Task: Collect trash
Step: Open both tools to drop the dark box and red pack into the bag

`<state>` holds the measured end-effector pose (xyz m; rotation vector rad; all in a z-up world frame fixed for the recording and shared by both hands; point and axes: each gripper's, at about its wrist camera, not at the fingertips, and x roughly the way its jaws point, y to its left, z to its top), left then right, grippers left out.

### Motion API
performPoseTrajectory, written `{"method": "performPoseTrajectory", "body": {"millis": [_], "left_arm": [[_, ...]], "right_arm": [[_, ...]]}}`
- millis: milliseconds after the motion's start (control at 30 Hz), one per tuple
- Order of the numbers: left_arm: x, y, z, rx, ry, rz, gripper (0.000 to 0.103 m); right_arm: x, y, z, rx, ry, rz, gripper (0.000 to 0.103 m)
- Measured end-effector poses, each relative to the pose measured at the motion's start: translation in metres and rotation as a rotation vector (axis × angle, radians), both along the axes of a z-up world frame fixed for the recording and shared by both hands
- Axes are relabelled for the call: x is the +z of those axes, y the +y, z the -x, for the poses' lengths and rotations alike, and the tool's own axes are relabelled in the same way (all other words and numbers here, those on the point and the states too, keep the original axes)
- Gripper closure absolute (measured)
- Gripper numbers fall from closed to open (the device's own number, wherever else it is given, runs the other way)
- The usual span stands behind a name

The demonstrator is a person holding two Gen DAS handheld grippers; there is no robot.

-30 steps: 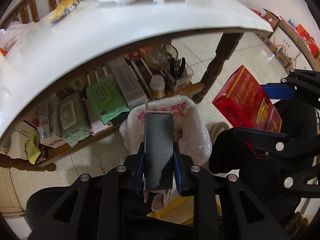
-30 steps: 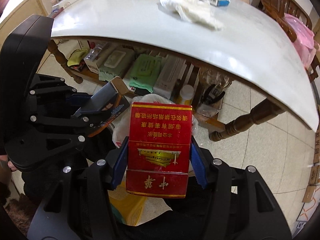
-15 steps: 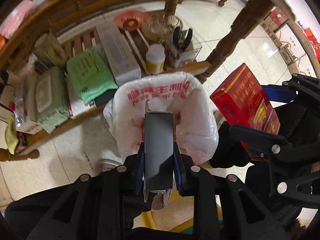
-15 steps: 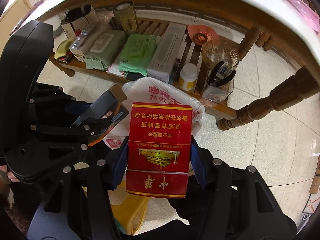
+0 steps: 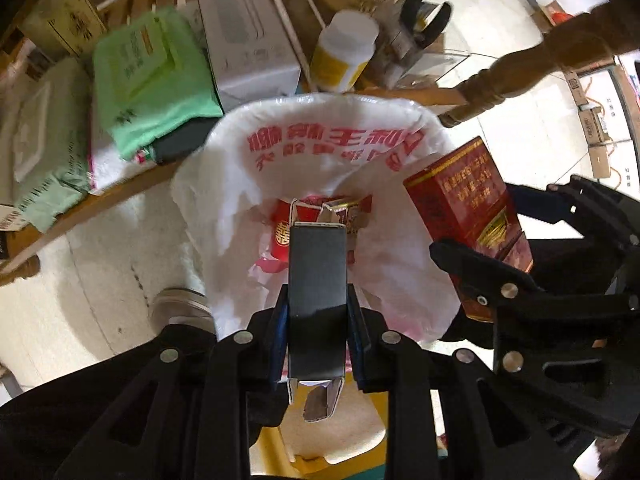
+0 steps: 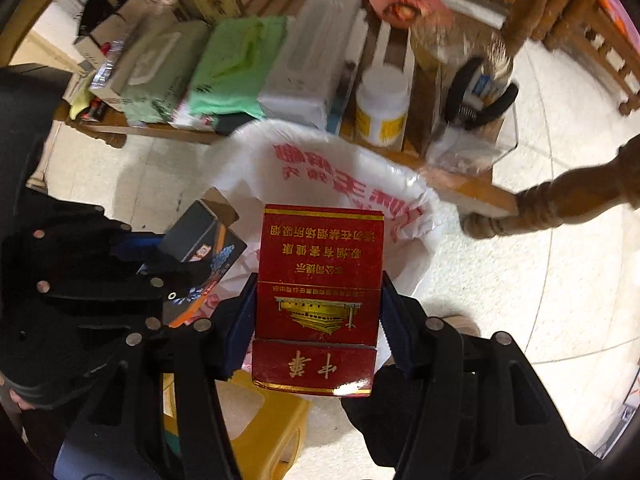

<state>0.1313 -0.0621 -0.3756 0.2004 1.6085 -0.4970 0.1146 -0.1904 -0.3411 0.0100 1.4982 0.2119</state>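
My left gripper (image 5: 317,320) is shut on a dark grey carton (image 5: 317,280) and holds it over the open mouth of a white trash bag (image 5: 320,148) with red print. Red wrappers (image 5: 320,216) lie inside the bag. My right gripper (image 6: 318,312) is shut on a red cigarette carton (image 6: 318,280) and holds it above the bag's near rim (image 6: 344,168). The red carton also shows in the left wrist view (image 5: 464,208), at the bag's right edge. The grey carton shows in the right wrist view (image 6: 200,236), to the left.
Behind the bag, a low wooden shelf (image 5: 120,184) holds a green wipes pack (image 5: 148,76), a white box (image 5: 244,28), a white bottle (image 5: 348,52) and a clear box of tools (image 6: 476,120). A table leg (image 6: 560,200) stands right. A yellow stool (image 6: 264,420) is below.
Both grippers have dropped from table height down toward the trash bag, each still holding its carton. The table top has left the view and the bag's inside now shows.
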Motion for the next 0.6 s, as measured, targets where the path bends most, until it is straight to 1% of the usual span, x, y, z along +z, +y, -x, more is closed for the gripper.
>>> {"method": "performPoseTrajectory", "body": {"millis": [133, 267, 367, 500, 533, 567, 600], "left_arm": [[-0.021, -0.003, -0.01, 0.015, 0.04, -0.011, 0.077], [-0.038, -0.007, -0.016, 0.024, 0.064, -0.029, 0.077], [-0.042, -0.009, -0.021, 0.032, 0.076, -0.025, 0.077], [-0.047, -0.007, -0.024, 0.044, 0.074, -0.049, 0.077], [-0.047, -0.006, -0.024, 0.041, 0.069, -0.058, 0.075], [-0.048, -0.006, -0.024, 0.042, 0.067, -0.071, 0.069], [-0.048, -0.005, -0.025, 0.047, 0.067, -0.074, 0.067]], "right_arm": [[-0.02, -0.01, -0.011, -0.036, 0.043, -0.011, 0.047], [-0.032, -0.014, -0.02, -0.054, 0.069, -0.015, 0.047], [-0.04, -0.013, -0.024, -0.051, 0.085, -0.015, 0.047], [-0.048, -0.011, -0.027, -0.057, 0.094, -0.014, 0.047], [-0.05, -0.012, -0.028, -0.062, 0.097, -0.012, 0.046], [-0.051, -0.013, -0.028, -0.064, 0.099, -0.011, 0.046], [-0.052, -0.014, -0.029, -0.067, 0.099, -0.012, 0.043]]}}
